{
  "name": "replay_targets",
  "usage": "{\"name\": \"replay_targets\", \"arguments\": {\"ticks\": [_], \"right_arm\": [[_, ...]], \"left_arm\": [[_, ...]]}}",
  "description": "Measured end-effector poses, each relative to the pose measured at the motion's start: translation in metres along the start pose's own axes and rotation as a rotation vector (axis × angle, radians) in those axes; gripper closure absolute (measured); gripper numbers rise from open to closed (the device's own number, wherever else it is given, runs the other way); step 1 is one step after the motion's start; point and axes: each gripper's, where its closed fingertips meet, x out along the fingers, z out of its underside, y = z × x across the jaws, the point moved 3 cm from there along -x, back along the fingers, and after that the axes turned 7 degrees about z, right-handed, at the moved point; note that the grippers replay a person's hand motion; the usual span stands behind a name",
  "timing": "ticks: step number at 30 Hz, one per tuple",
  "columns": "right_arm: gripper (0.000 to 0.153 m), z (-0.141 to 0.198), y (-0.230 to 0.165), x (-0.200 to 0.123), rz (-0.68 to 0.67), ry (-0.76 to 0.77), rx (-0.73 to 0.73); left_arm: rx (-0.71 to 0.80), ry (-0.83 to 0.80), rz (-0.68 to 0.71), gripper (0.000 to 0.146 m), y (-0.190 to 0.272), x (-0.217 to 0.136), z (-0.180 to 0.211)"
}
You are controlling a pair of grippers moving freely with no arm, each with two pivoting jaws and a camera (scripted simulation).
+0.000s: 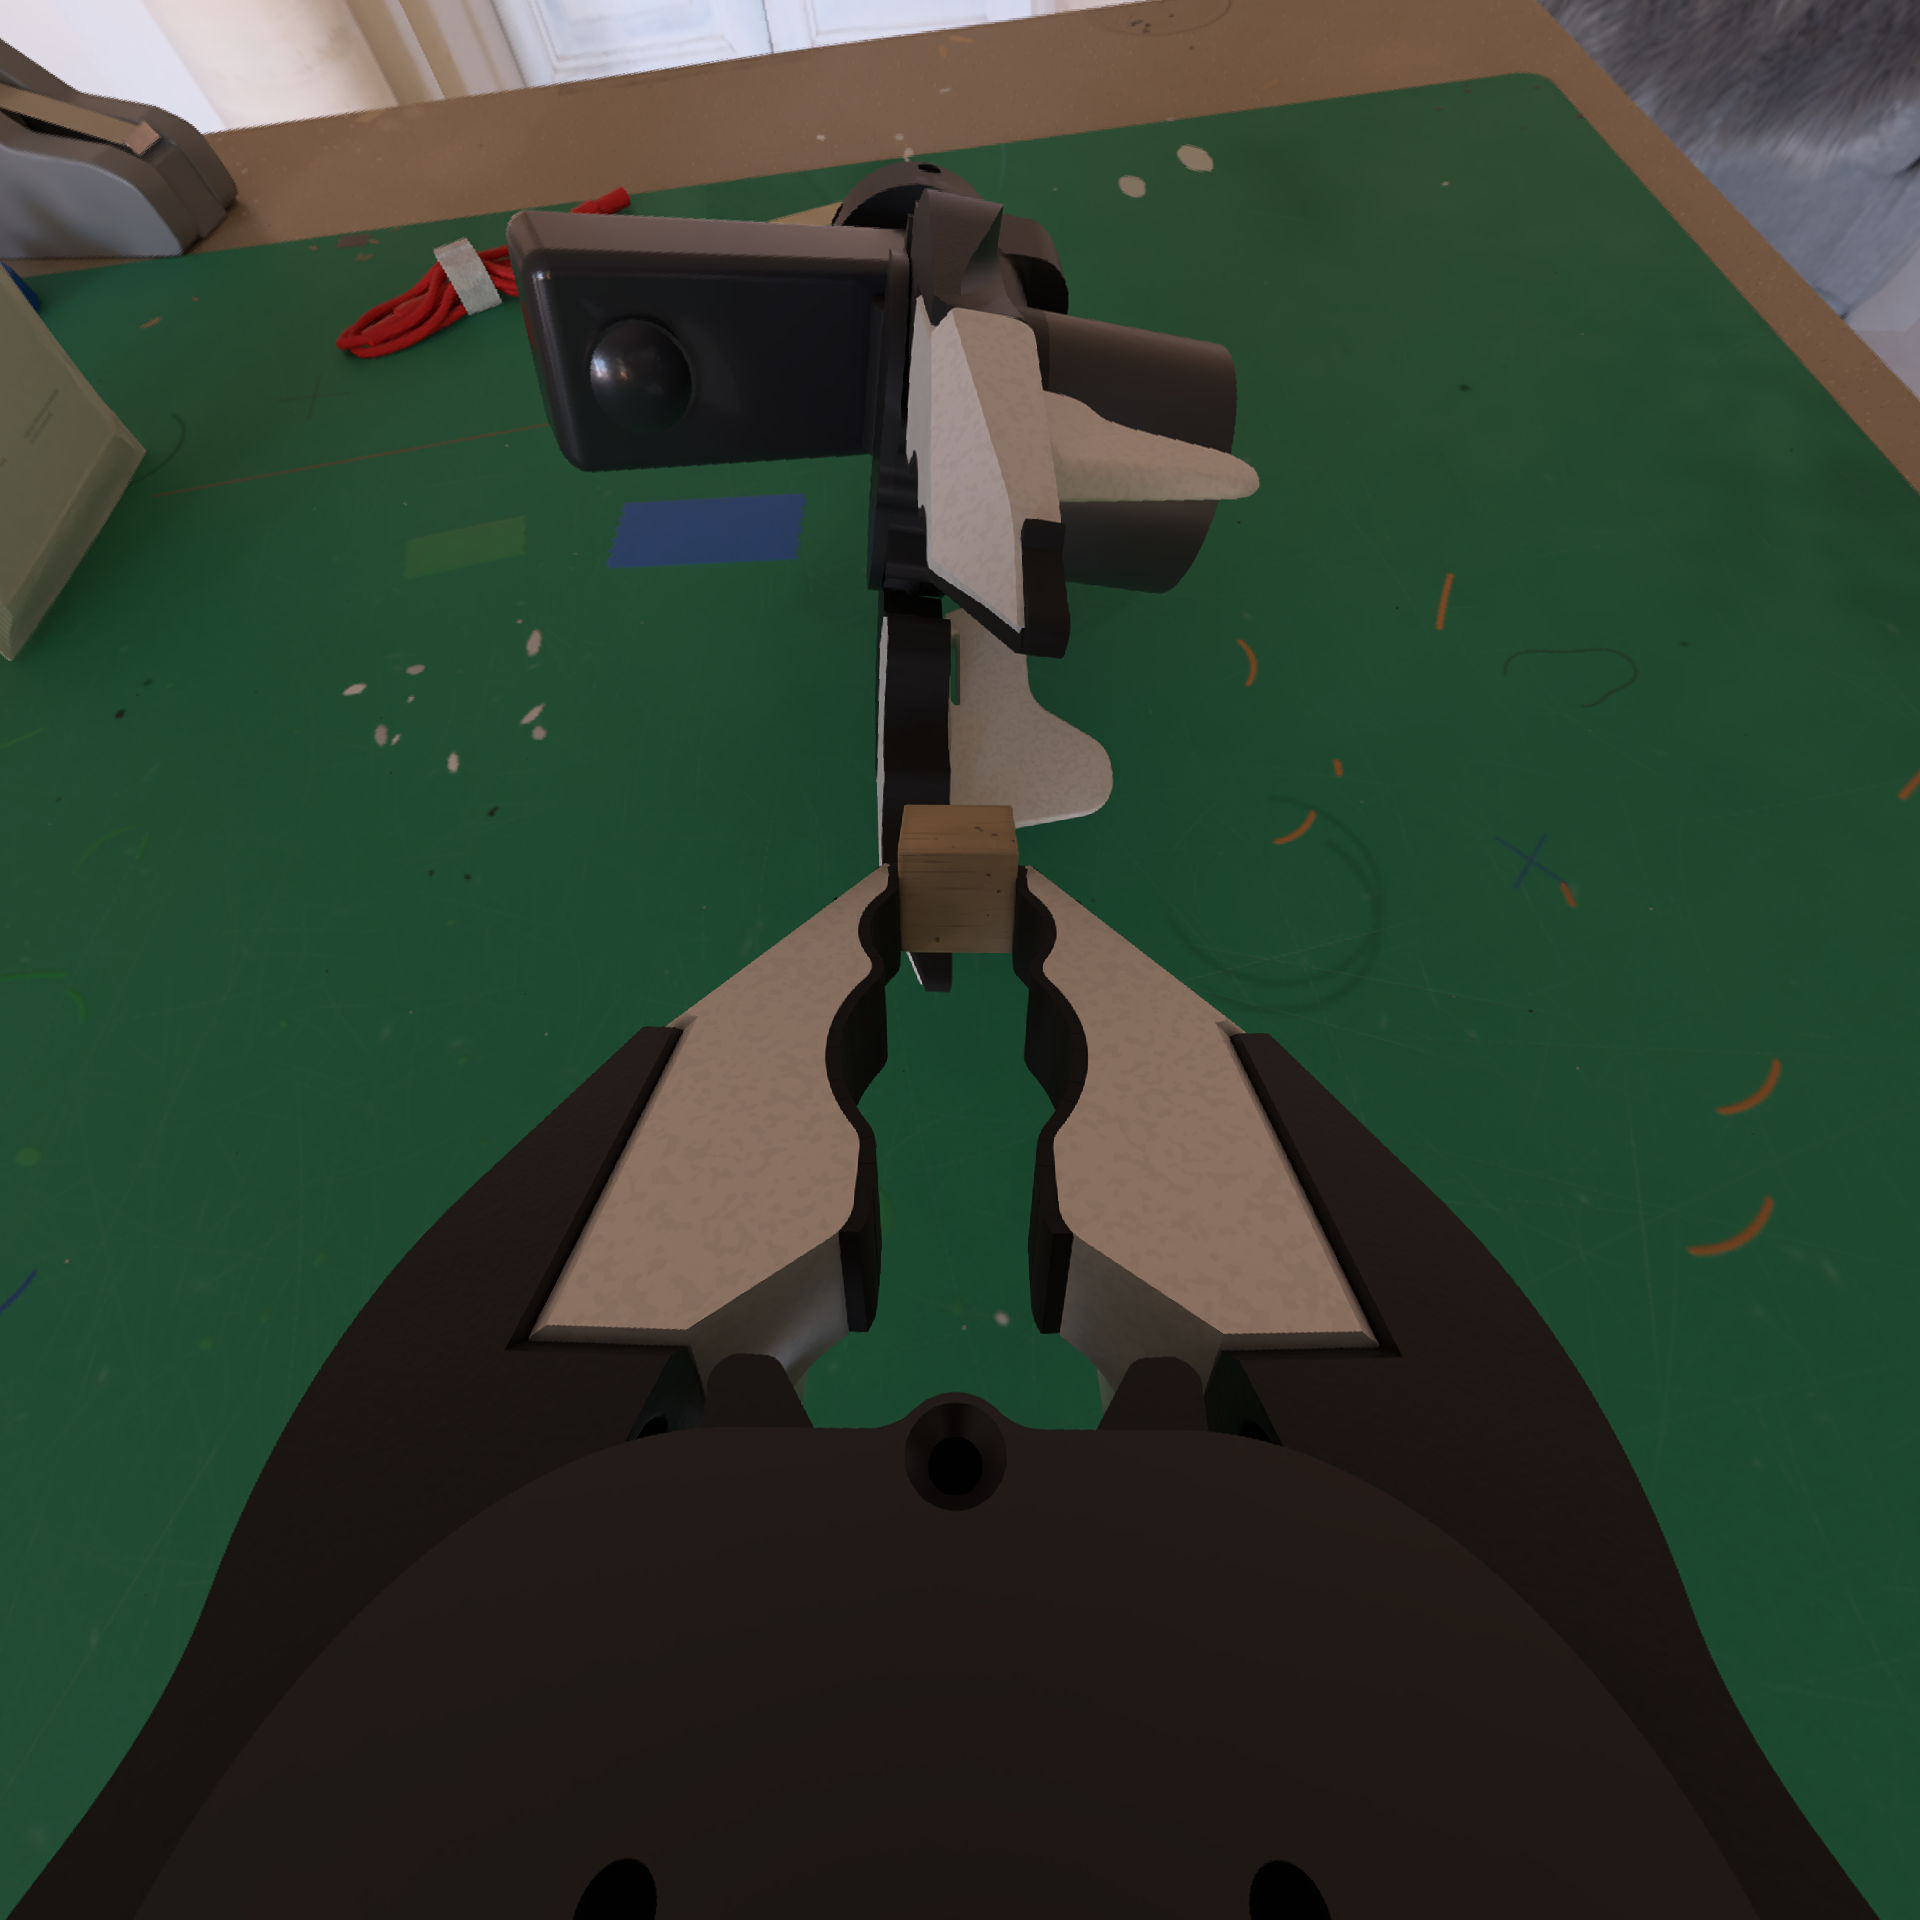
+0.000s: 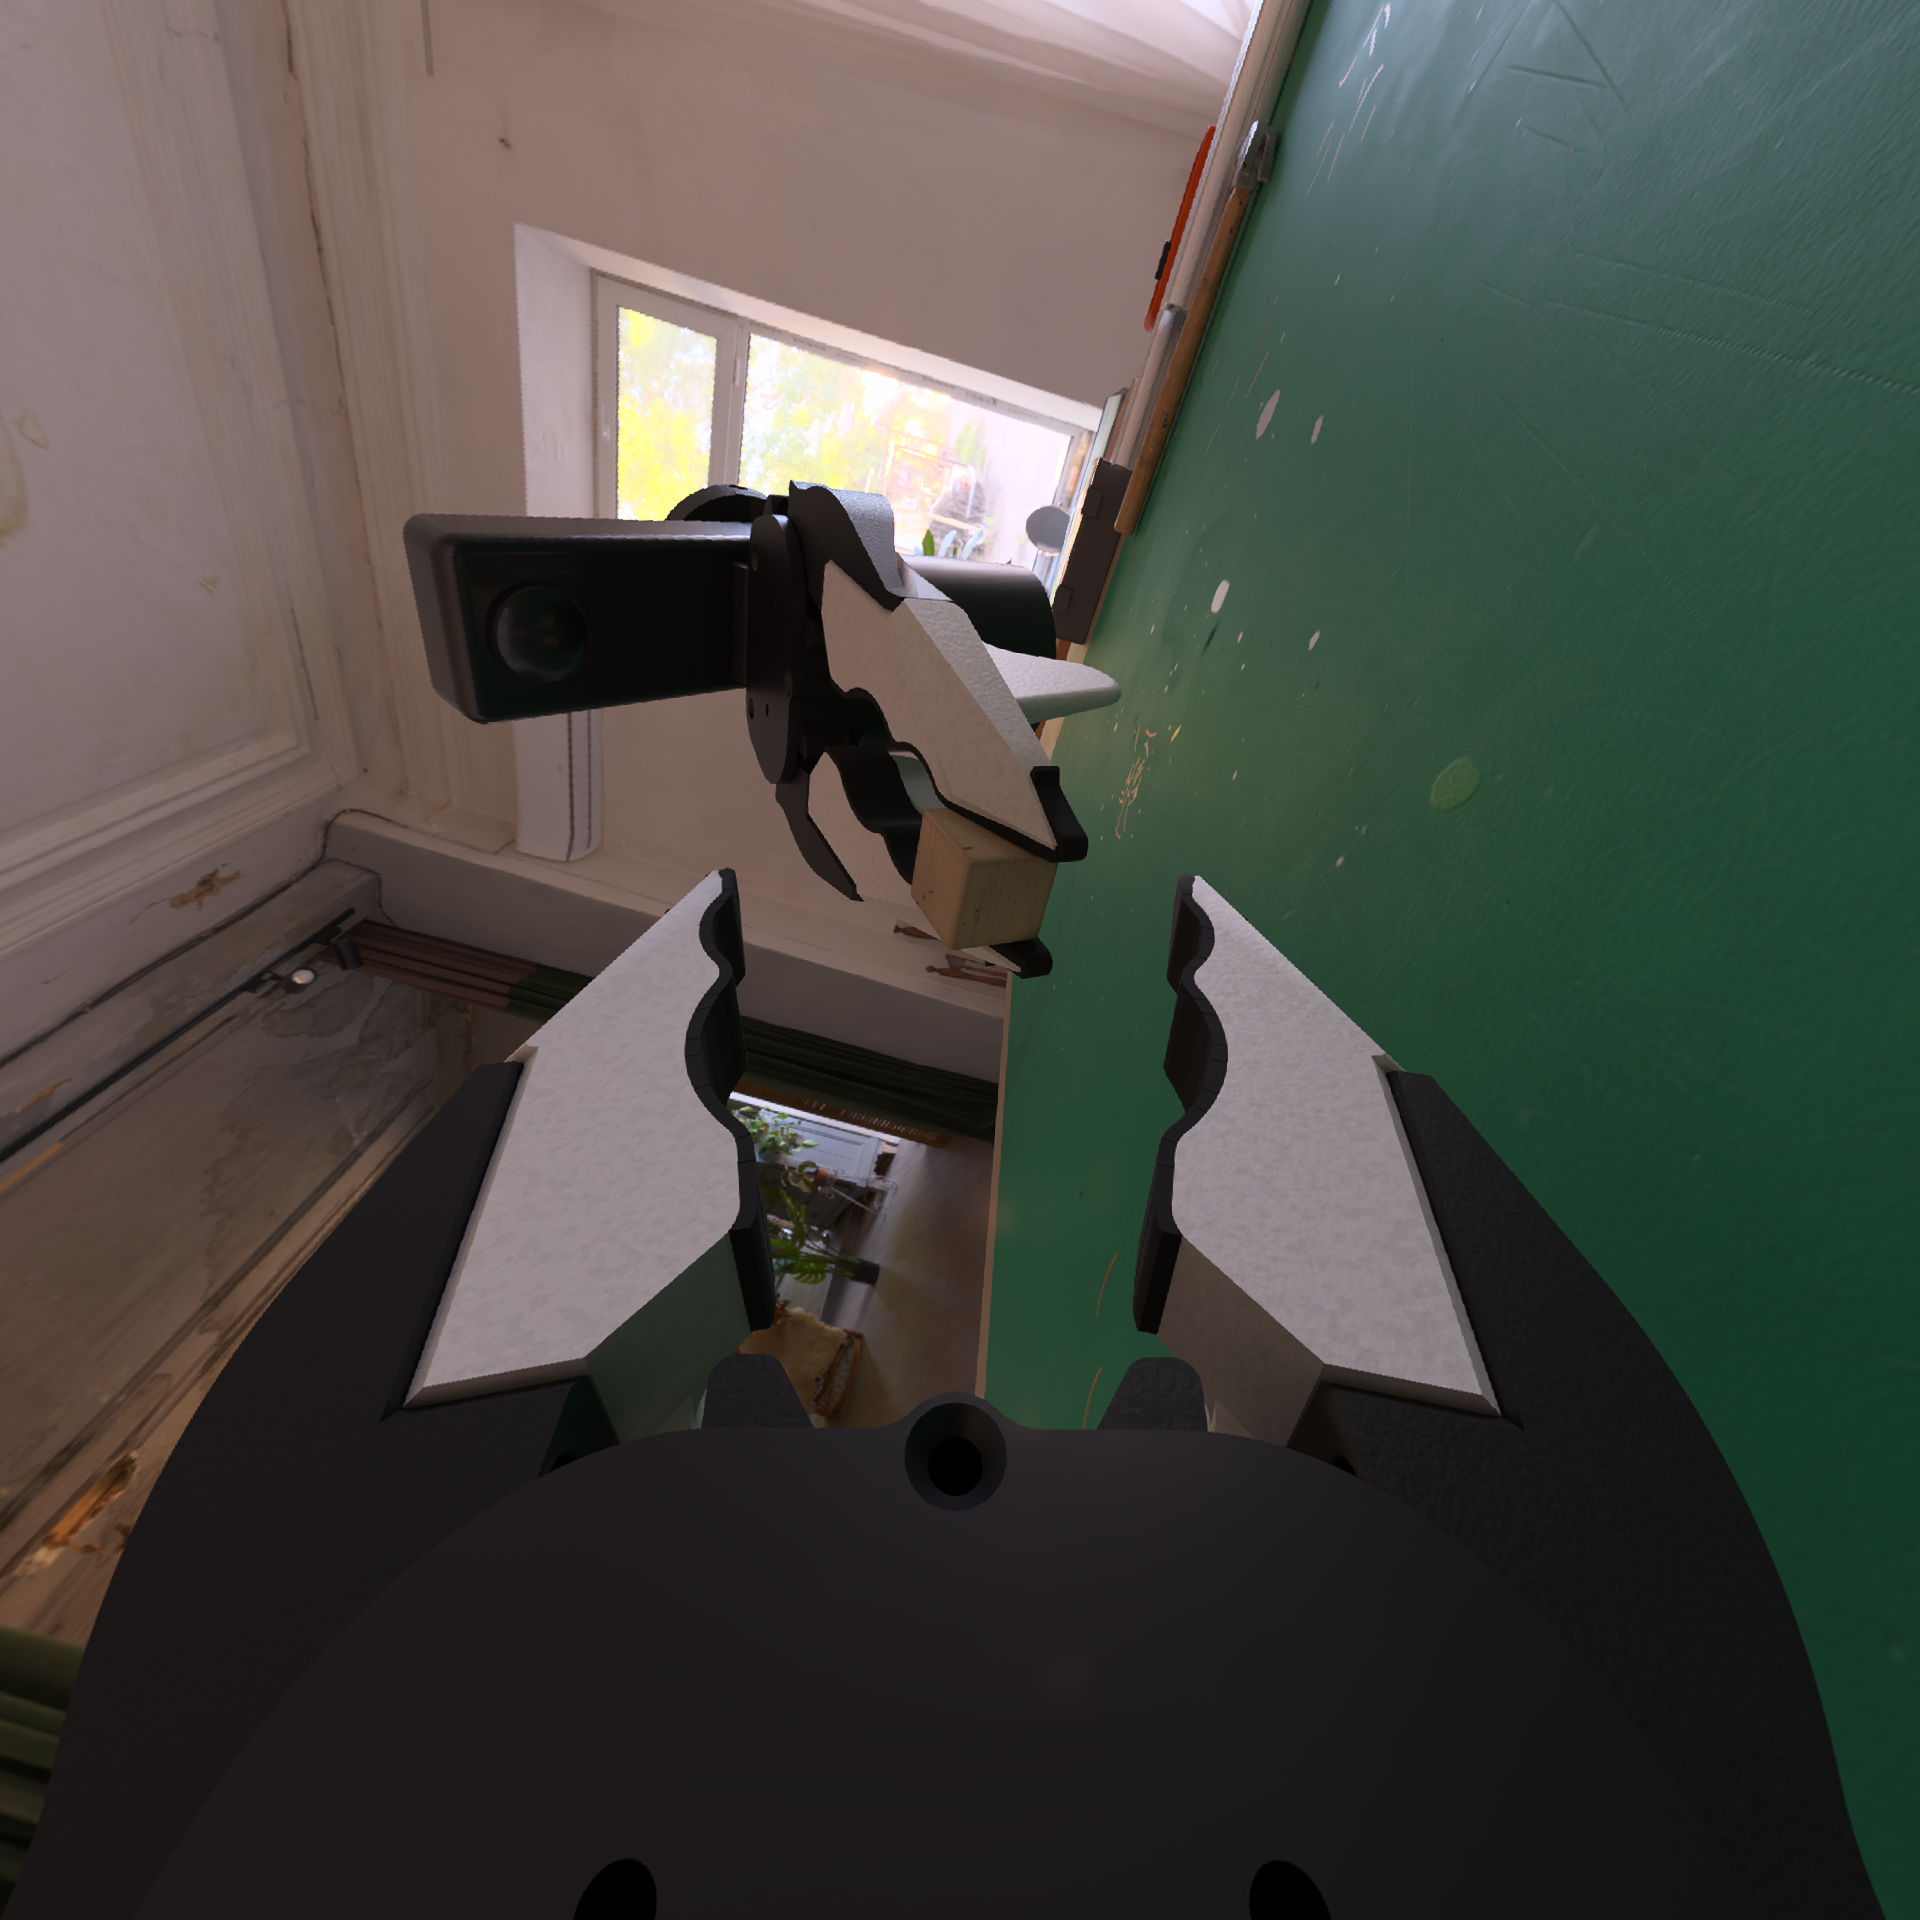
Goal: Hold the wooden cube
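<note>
The wooden cube (image 1: 956,878) is a small, light brown block clamped between the fingertips of my left gripper (image 1: 956,896), held above the green mat (image 1: 1507,468). My right gripper (image 1: 987,800) faces it from the far side, rolled onto its side, with one finger reaching behind the cube. In the right wrist view my right gripper (image 2: 956,896) is open and empty, its fingers wide apart. The cube (image 2: 982,883) sits just beyond the fingertips, in line with the gap, still held by the left gripper (image 2: 1039,899).
A red cord bundle (image 1: 436,307) lies at the mat's far left, near a beige box (image 1: 52,468) and a grey device (image 1: 94,177). A blue patch (image 1: 707,530) marks the mat. A wooden-handled tool (image 2: 1195,332) lies along the table's edge.
</note>
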Motion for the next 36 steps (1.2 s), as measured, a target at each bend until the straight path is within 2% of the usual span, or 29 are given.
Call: {"name": "replay_targets", "arguments": {"ticks": [15,23,29,36], "right_arm": [[0.068,0.006,-0.007,0.001,-0.025,-0.003,-0.059],[0.073,0.011,-0.015,0.003,-0.062,-0.011,-0.099],[0.069,0.02,-0.028,0.003,-0.158,-0.044,-0.149],[0.071,0.025,-0.034,0.004,-0.226,-0.107,-0.184]], "left_arm": [[0.059,0.048,0.014,0.126,0.006,-0.004,-0.005],[0.126,0.095,-0.001,0.126,0.013,-0.009,-0.009],[0.191,0.164,0.034,0.126,0.025,-0.014,-0.02],[0.218,0.231,0.088,0.126,0.032,-0.017,-0.024]]}}
